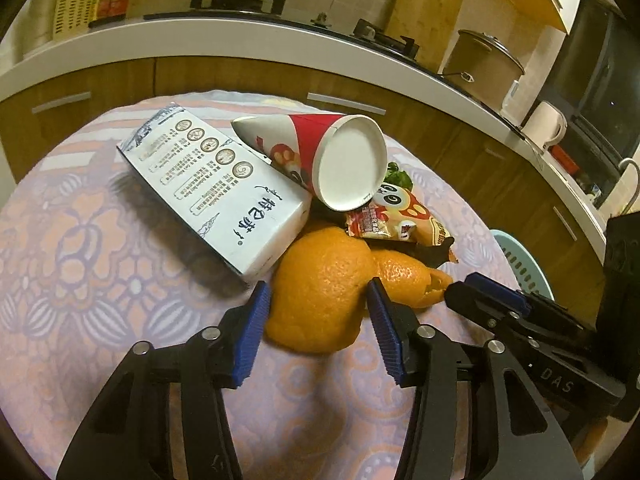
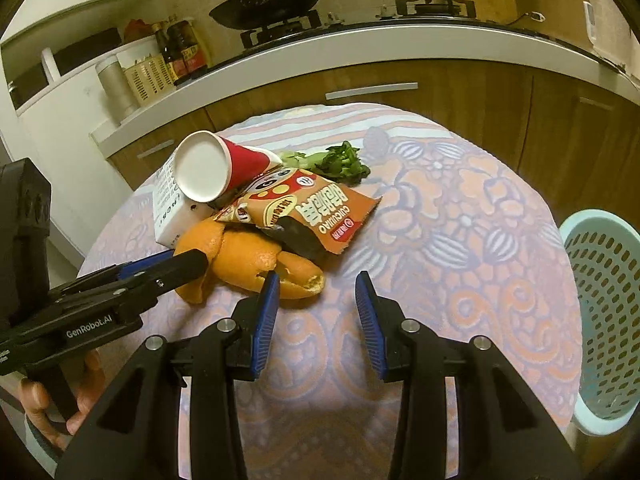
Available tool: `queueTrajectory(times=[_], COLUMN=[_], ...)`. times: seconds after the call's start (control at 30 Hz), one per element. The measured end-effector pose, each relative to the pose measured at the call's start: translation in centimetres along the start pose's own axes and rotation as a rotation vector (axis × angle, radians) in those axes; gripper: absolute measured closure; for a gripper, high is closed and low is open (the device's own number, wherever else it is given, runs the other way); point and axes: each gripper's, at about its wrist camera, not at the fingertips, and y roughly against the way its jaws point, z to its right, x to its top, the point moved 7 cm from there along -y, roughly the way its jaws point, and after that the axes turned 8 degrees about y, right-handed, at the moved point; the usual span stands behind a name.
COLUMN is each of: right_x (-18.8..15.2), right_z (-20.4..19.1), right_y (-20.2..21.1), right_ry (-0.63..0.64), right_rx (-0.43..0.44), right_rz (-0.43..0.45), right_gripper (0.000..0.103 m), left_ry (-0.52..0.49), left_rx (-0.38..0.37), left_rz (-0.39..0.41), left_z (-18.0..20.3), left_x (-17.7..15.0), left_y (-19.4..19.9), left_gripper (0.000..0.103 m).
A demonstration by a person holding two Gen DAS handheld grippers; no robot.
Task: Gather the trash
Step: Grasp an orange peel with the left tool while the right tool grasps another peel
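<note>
While the left gripper [image 1: 316, 320] straddles the curled orange peel [image 1: 320, 288] near the table's front edge, jaws apart and not yet pressing, the right gripper [image 2: 316, 320] stands open over bare floral tablecloth [image 2: 440, 240], the peel just off its left finger. The left hand seems nearer. The pale-blue perforated plastic basket [image 2: 600, 300], beyond the right edge, shows nothing inside.

We see both views in warm, yellowish indoor light, fairly dim, with dark vignetted corners. The fisheye lenses bow the counter edge [image 1: 240, 36] into an arc. A soft shadow falls beside the white carton [image 1: 216, 184] on the tablecloth [image 1: 80, 240]. The centre is sharp; the edges soften slightly, and we find no strong glare.
</note>
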Motion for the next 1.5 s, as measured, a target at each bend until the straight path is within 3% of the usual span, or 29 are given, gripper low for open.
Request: queueTrajectory(times=[0.13,0.23,0.3,0.4,0.67,0.87,0.97,1.03,1.2,1.3,1.5], right_x=[0.1,-0.1,-0.3,-0.5,-1.8,-2.6,-2.7,-2.8,-2.1,-1.7,-0.4], right_z=[-0.4,-1.2,-1.9,-3.6,-7.3,-7.6,-8.0,-8.4,-8.4,-8.1,-8.0], right_y=[-0.6,-1.2,-1.2,-0.3,1.3,1.9,1.5,1.0,-1.0,-2.2,-3.8], right_ry=[-0.001,0.004,0.029,0.08,0.124,0.056,0.017,-0.007,-0.064,-0.131,-0.155], right_rx=[0.022,0.08,0.07,0.063,0.104,0.12,0.116,0.094,-0.024,-0.053,-0.232], right_rz=[-0.015,-0.045,-0.05,-0.028,-0.034,-0.059,-0.07,-0.075,-0.11,-0.135,-0.108], right_gripper=[0.067,0.067,0.07,0.083,0.084,0.083,0.07,0.04,0.038,0.038,0.036], left_ry=[0.005,0.012,0.027,0.061,0.134,0.136,0.127,0.13,0.162,0.17,0.204], left_rx=[-0.023,-0.025,-0.023,-0.04,-0.017,0.007,0.014,0.014,-0.017,-0.013,-0.026], left_rz=[-0.005,0.001,0.014,0.03,0.08,0.102,0.104,0.107,0.143,0.164,0.188], left_z=[-0.1,-0.3,-0.8,-1.9,-5.1,-5.9,-6.0,-6.1,-6.9,-7.2,-7.8], left_x=[-0.7,-1.3,-1.8,-2.4,-3.1,-3.6,-3.8,-3.9,-3.8,-3.7,-3.5], left_y=[0.7,1.7,2.9,4.6,7.3,7.4,7.2,7.2,8.0,8.5,9.0], left_gripper=[0.073,0.078,0.079,0.079,0.079,0.079,0.079,0.079,0.079,0.079,0.079])
